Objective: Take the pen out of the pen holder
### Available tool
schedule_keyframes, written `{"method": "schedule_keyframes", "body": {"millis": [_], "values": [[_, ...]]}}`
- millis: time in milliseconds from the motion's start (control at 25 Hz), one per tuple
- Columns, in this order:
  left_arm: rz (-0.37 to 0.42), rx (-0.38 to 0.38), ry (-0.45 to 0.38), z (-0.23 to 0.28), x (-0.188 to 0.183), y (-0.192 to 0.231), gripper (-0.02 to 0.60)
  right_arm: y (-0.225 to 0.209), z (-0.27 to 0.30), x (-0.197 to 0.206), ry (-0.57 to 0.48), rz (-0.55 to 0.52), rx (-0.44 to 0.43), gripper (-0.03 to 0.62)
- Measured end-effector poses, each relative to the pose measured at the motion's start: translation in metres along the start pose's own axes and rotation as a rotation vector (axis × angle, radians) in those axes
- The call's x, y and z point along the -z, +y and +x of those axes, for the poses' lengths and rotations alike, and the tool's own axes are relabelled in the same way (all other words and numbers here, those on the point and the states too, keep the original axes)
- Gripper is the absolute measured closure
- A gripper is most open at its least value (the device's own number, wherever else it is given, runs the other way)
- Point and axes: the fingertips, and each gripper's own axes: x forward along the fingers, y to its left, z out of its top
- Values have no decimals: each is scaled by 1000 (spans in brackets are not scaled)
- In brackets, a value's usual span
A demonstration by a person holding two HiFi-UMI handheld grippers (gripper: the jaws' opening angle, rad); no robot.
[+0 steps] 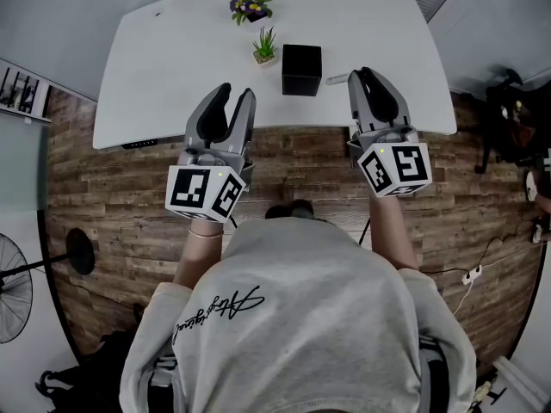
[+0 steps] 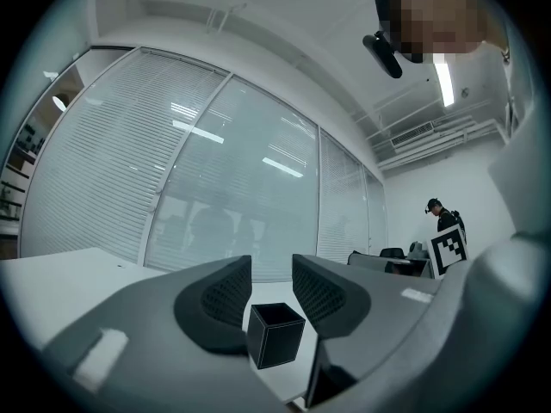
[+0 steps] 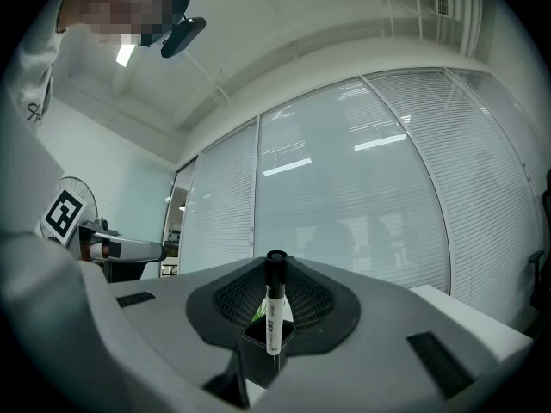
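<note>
The head view looks steeply down from above the left gripper (image 1: 238, 91) and right gripper (image 1: 362, 73). Each gripper view looks forward, close along its jaws. All see the pen holder (image 1: 301, 70) ahead.

A white table (image 1: 172, 67) fills the head view's 12 o'clock, standing on a brown wood-plank floor (image 1: 103, 222). A standing fan (image 1: 13, 291) sits at 8 o'clock, and a power strip (image 1: 472, 275) lies on its cable at 4 o'clock. In the left gripper view, glazed walls with lowered blinds (image 2: 215, 170) span 9 to 12 o'clock (ceiling lamps mirrored in the glass). A strip light (image 2: 445, 80) glows at 1 o'clock.
</note>
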Motion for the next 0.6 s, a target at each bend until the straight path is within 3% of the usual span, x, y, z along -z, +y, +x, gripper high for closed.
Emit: {"method": "schedule_keyframes", "body": {"millis": [600], "values": [[-3,-57,2,-3,-1,10,529,4,3,0,-11,14,-16,528]]}}
